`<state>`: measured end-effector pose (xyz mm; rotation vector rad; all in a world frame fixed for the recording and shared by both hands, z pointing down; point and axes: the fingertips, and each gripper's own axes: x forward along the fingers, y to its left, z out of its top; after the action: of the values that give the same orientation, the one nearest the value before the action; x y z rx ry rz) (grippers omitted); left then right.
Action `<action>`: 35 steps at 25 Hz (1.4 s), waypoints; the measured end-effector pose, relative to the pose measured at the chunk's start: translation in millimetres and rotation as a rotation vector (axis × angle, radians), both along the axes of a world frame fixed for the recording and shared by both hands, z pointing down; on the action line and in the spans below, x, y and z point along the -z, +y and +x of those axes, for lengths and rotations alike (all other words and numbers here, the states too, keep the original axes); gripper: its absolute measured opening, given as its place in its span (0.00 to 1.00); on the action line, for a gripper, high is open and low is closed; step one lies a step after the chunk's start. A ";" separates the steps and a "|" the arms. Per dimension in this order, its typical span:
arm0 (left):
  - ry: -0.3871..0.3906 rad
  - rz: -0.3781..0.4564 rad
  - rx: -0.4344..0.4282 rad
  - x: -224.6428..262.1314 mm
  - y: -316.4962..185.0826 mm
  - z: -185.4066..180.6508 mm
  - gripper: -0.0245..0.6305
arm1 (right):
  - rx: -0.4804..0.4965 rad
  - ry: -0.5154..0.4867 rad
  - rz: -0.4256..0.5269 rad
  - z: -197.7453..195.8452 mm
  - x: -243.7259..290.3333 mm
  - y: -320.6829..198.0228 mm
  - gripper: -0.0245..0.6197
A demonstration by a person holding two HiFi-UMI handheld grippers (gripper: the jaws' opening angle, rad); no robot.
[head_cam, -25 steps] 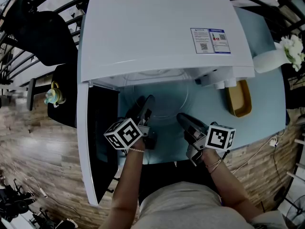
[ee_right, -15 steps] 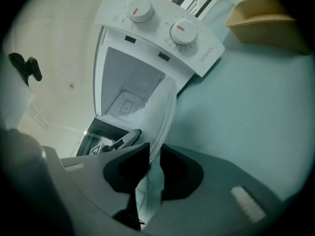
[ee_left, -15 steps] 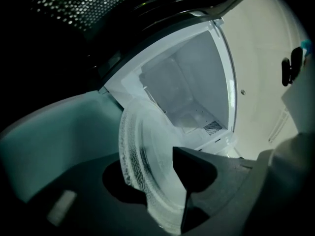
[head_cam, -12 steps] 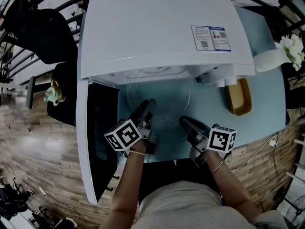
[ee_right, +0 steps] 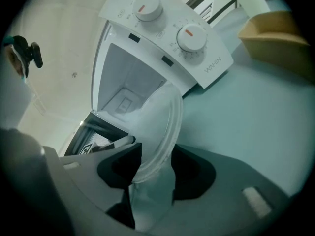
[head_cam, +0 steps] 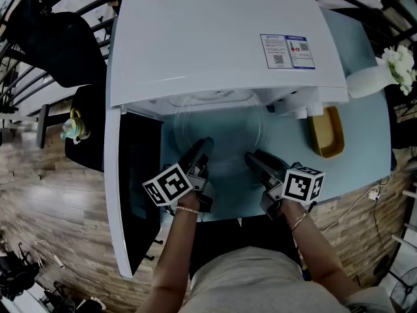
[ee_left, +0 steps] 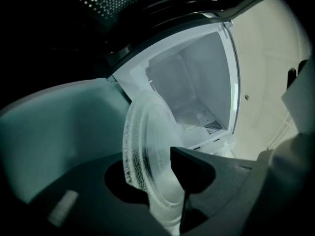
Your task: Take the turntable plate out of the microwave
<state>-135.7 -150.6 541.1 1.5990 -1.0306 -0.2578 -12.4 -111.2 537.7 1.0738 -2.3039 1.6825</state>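
Note:
The clear glass turntable plate (head_cam: 221, 132) sticks halfway out of the white microwave (head_cam: 215, 38), above the blue table. My left gripper (head_cam: 203, 147) is shut on the plate's near left rim; in the left gripper view the ribbed rim (ee_left: 142, 146) is pinched between the jaws of that gripper (ee_left: 152, 176). My right gripper (head_cam: 253, 160) is at the near right rim. Its jaws have just been opening. In the right gripper view the plate's rim (ee_right: 160, 117) stands between the spread jaws of the right gripper (ee_right: 157, 163), with a gap beside it.
The microwave door (head_cam: 133, 188) hangs open at the left. Two white knobs (ee_right: 192, 37) sit on the control panel. A wooden tray (head_cam: 326, 132) and a white vase of flowers (head_cam: 391, 70) stand on the table (head_cam: 365, 149) at the right.
The plate has slid further out of the microwave towards me. The left gripper has shifted a little along with it. The right gripper has rolled slightly at the rim.

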 end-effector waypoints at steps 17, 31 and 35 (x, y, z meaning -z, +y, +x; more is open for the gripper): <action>-0.003 -0.026 -0.029 -3.5 11.8 -2.8 0.25 | -0.021 0.034 0.033 14.1 -7.3 -68.9 0.42; 0.041 -0.025 -0.018 -0.1 11.6 -6.8 0.24 | -0.047 -0.067 0.036 17.8 3.8 -76.1 0.25; 0.048 -0.023 -0.018 1.6 12.7 -7.2 0.23 | -0.074 -0.182 0.006 12.8 10.2 -75.1 0.26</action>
<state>-142.9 -137.9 539.5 1.5731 -0.9787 -0.2700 0.4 -186.3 527.4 1.0600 -2.4046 1.8746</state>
